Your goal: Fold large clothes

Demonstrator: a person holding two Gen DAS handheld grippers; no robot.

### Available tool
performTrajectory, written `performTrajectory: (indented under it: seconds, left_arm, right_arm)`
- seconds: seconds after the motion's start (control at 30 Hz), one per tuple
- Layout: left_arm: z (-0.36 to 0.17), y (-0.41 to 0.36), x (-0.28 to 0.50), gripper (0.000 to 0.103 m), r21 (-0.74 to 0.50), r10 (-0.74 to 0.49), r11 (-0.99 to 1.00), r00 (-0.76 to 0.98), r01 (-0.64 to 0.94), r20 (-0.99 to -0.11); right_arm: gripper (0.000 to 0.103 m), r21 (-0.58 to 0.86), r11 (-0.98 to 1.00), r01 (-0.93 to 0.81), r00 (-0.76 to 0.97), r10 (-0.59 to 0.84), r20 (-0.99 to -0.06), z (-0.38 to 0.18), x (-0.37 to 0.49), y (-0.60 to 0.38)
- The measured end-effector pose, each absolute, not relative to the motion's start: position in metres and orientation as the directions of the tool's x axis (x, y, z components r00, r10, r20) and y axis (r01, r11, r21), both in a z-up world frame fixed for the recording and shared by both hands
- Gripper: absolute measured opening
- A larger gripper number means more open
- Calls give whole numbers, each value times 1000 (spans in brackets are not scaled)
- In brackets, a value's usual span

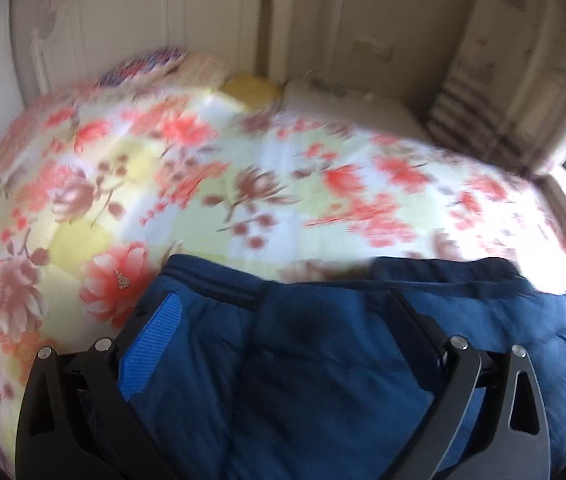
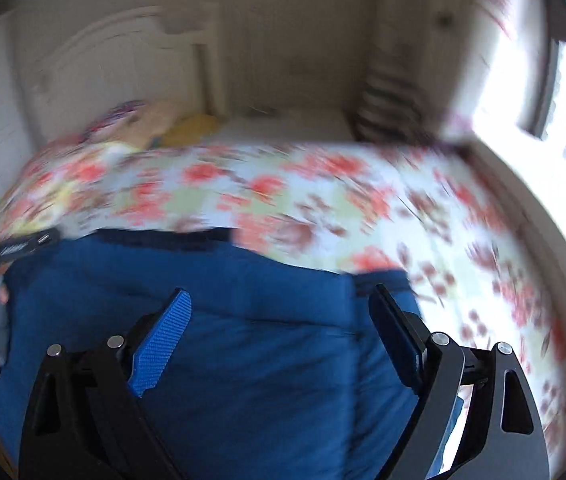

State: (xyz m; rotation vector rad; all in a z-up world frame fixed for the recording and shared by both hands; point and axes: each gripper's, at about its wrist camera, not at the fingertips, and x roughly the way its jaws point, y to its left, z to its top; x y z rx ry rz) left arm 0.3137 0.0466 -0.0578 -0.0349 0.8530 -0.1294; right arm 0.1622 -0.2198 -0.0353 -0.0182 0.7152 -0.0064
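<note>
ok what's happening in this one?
A person with a claw in each hand is working on a blue garment lying on a bed with a floral bedspread. Both the left claw and right claw are open above the fabric, gripping nothing. Frames are motion-blurred.

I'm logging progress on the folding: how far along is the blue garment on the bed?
Done: the blue fabric garment lies on the floral bedspread, apparently doubled over. In hand: nothing; the left hand-held gripper and right hand-held gripper are open above it. Left: any further folds.
</note>
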Motion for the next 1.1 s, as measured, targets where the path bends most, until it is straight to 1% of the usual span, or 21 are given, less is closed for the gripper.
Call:
performTrajectory:
  seconds: [0.03, 0.07, 0.1, 0.13, 0.2, 0.23, 0.27, 0.3, 0.4, 0.5, 0.67, 0.73, 0.77, 0.83, 0.87, 0.9, 0.97, 1.0, 1.03, 1.07, 1.1]
  left_arm:
    - [-52, 39, 304, 100, -70, -143, 988, 658, 136, -739]
    - [-46, 23, 287, 101, -27, -154, 980, 672, 196, -724]
    - [-45, 13, 276, 101, 17, -147, 974, 684, 227, -715]
    - [-50, -2, 264, 101, 92, -119, 962, 698, 257, -706]
    - [-74, -21, 256, 101, 192, -56, 939, 682, 284, -730]
    - [-89, -26, 259, 101, 207, -38, 934, 658, 291, -752]
    - [-94, -23, 261, 101, 180, -53, 941, 650, 286, -758]
    - [-94, -18, 263, 101, 143, -76, 948, 639, 283, -765]
    - [-96, -8, 268, 101, 81, -113, 957, 612, 280, -783]
    - [-93, -2, 266, 101, 64, -117, 963, 620, 263, -776]
    - [-76, 41, 255, 101, 60, -50, 988, 672, 140, -739]
    - [-76, 69, 250, 101, 85, 9, 993, 676, 80, -737]
    - [-80, 86, 250, 101, 61, 15, 997, 666, 46, -746]
    - [-87, 112, 251, 101, -34, -29, 999, 640, 4, -768]
    - [-91, 124, 254, 101, -112, -86, 994, 620, -3, -780]
    - [-92, 128, 255, 101, -137, -106, 991, 615, -3, -782]
    - [-88, 126, 252, 99, -111, -77, 994, 633, -14, -771]
    - [-81, 119, 245, 99, -56, -27, 998, 666, -23, -745]
    - [-74, 112, 236, 99, -16, 6, 1000, 697, -25, -717]
    - [-67, 104, 227, 99, 6, 12, 1000, 724, -11, -689]
    - [-57, 93, 215, 99, -9, -32, 999, 744, 35, -667]
  right_arm:
    - [86, -54, 996, -65, 754, 13, -656, -31, 157, -202]
    - [88, -93, 988, -126, 747, 33, -664, -31, 154, -183]
    - [89, -123, 979, -161, 736, 36, -676, -35, 154, -171]
    - [89, -163, 966, -199, 709, 27, -704, -45, 156, -155]
    - [89, -224, 940, -256, 638, -10, -770, -81, 165, -134]
    - [90, -209, 944, -254, 635, 0, -772, -91, 168, -134]
    - [91, -155, 959, -238, 632, 32, -774, -94, 172, -142]
    - [91, -136, 963, -234, 626, 42, -778, -93, 173, -146]
    - [91, -110, 969, -220, 627, 54, -777, -91, 175, -153]
    - [90, -115, 976, -187, 647, 34, -762, -87, 171, -153]
    - [90, -153, 986, -60, 672, -74, -736, -73, 152, -194]
    - [90, -83, 997, 9, 663, -68, -745, -77, 146, -229]
    - [91, -42, 999, 31, 662, -52, -748, -80, 144, -241]
    - [91, 88, 994, 62, 667, 24, -745, -87, 141, -265]
    - [91, 109, 992, 64, 670, 39, -741, -88, 140, -269]
    - [90, 80, 995, 64, 672, 16, -740, -87, 139, -264]
    - [90, 10, 998, 66, 684, -38, -729, -82, 137, -253]
    - [90, -38, 998, 59, 712, -69, -699, -74, 130, -243]
    - [90, -54, 997, 50, 731, -73, -679, -68, 124, -236]
    - [91, -56, 998, 24, 751, -55, -658, -61, 117, -229]
    - [92, -42, 999, -28, 766, -6, -643, -53, 109, -218]
